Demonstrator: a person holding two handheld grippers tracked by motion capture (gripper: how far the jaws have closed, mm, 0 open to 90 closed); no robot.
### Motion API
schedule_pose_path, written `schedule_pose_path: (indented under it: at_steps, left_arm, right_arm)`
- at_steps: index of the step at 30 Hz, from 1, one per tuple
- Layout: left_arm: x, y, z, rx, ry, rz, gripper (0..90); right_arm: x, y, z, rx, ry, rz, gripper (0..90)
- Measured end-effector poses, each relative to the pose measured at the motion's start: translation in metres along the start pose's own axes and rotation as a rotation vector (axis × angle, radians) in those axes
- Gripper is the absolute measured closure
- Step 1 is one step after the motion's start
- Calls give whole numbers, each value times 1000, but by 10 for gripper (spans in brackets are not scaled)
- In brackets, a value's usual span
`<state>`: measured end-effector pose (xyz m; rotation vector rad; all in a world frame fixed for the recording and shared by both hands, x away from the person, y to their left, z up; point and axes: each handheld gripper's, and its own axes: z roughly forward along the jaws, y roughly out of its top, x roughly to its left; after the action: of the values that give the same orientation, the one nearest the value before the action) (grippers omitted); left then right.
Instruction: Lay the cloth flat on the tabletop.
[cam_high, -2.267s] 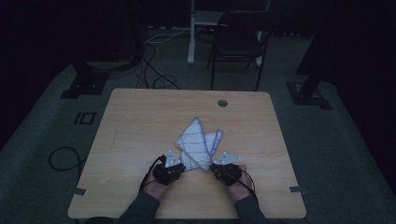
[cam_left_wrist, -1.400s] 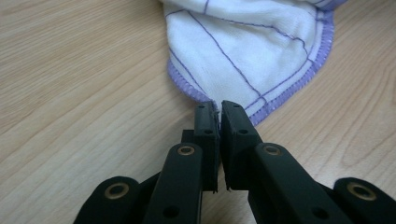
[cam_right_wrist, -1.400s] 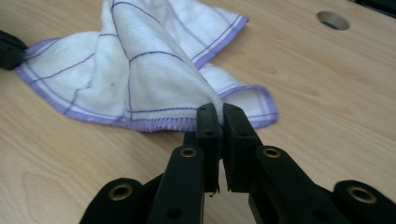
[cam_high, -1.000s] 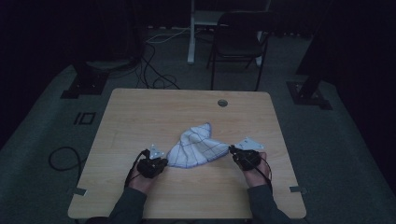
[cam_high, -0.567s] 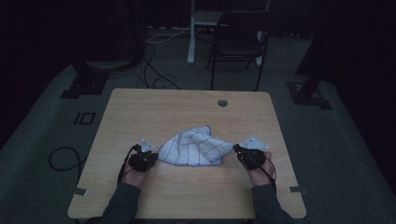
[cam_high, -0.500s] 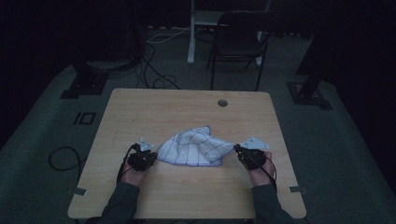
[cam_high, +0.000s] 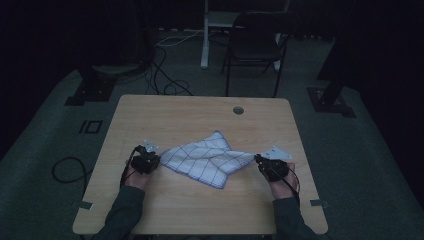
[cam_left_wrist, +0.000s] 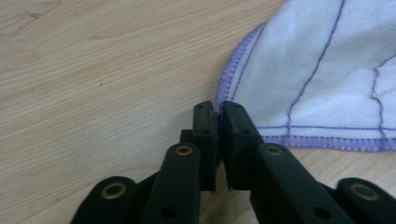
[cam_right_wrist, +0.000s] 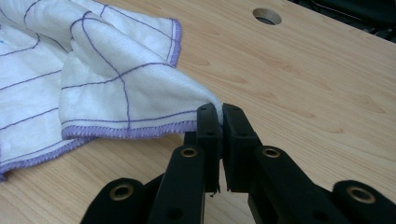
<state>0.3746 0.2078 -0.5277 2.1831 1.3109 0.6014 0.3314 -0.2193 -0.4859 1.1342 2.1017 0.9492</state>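
Note:
A white cloth (cam_high: 207, 160) with purple grid lines and a purple hem lies spread across the near middle of the wooden table (cam_high: 200, 115). My left gripper (cam_high: 157, 161) sits at its left corner. In the left gripper view the jaws (cam_left_wrist: 218, 109) have just been opening a little, with the hemmed corner of the cloth (cam_left_wrist: 327, 70) still pinched between their tips. My right gripper (cam_high: 257, 161) is shut on the opposite corner. The right gripper view shows its tips (cam_right_wrist: 220, 112) clamped on a raised fold of the cloth (cam_right_wrist: 93, 70).
A round cable hole (cam_high: 238, 110) sits near the table's far edge, also visible as the hole (cam_right_wrist: 267, 16) beyond the right gripper. A dark chair (cam_high: 255, 45) and floor cables lie behind the table. Bare wood surrounds the cloth.
Both hands have drawn apart, the left one farther outward to the left. The bunched cloth has been pulled out wider and flatter between them.

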Motion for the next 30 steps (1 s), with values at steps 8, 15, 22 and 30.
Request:
schedule_pose_path:
  at_steps: [8,15,22,30]
  left_arm:
    - [-28,7,-9,-48,-47,48,781]
    - [-73,20,-9,-79,-135,164,772]
    - [-106,27,-3,-94,-260,199,775]
    - [-140,34,4,-105,-367,245,781]
  right_arm:
    - [1,0,3,11,-16,-12,872]
    - [3,-1,4,5,-14,-11,872]
    - [2,0,5,4,-12,-8,872]
    - [3,3,8,1,-11,-10,872]
